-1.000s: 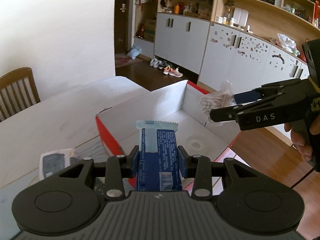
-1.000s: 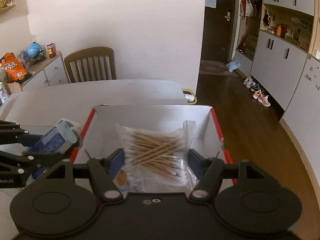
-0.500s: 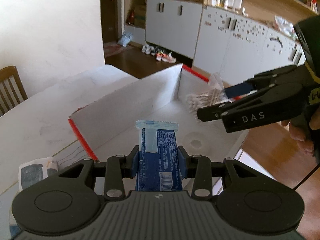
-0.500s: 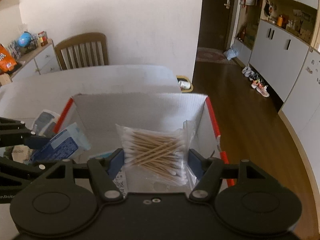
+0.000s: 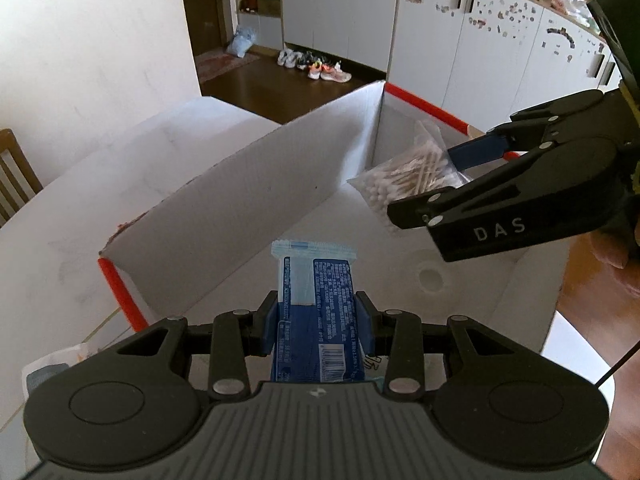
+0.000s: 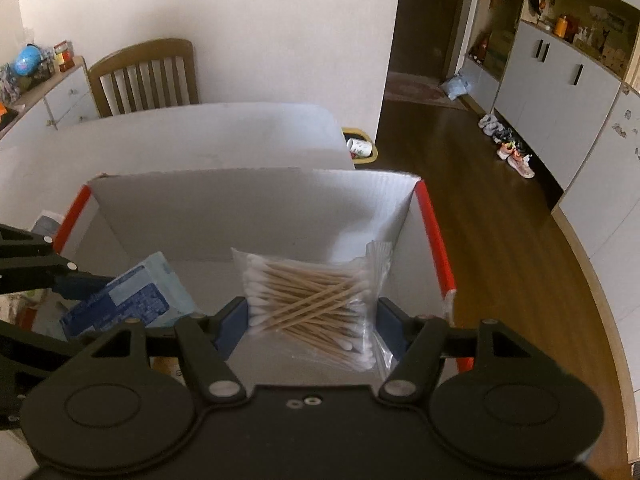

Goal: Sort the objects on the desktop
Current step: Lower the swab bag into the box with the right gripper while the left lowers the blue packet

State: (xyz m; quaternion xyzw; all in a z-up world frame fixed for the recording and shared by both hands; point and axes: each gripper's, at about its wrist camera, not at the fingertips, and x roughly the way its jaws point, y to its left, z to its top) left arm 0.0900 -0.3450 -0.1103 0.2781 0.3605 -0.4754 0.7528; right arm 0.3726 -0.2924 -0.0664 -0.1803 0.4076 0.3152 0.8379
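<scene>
My left gripper (image 5: pixel 318 316) is shut on a blue tissue pack (image 5: pixel 314 304) and holds it over the open white cardboard box (image 5: pixel 256 200) with red edges. My right gripper (image 6: pixel 312 314) is shut on a clear bag of cotton swabs (image 6: pixel 308 296) and holds it inside the box (image 6: pixel 256 204), near its right wall. In the left wrist view the right gripper (image 5: pixel 448 176) comes in from the right with the swab bag (image 5: pixel 404 176). In the right wrist view the left gripper's fingers (image 6: pixel 80 280) and the tissue pack (image 6: pixel 128 296) show at the left.
The box stands on a white table (image 6: pixel 200 132). A small packet (image 5: pixel 48 368) lies on the table left of the box. A wooden chair (image 6: pixel 144 76) stands behind the table. A bin (image 6: pixel 360 148) and wood floor lie to the right.
Both grippers have moved forward and down over the box with their loads. The box walls now fill more of both views.
</scene>
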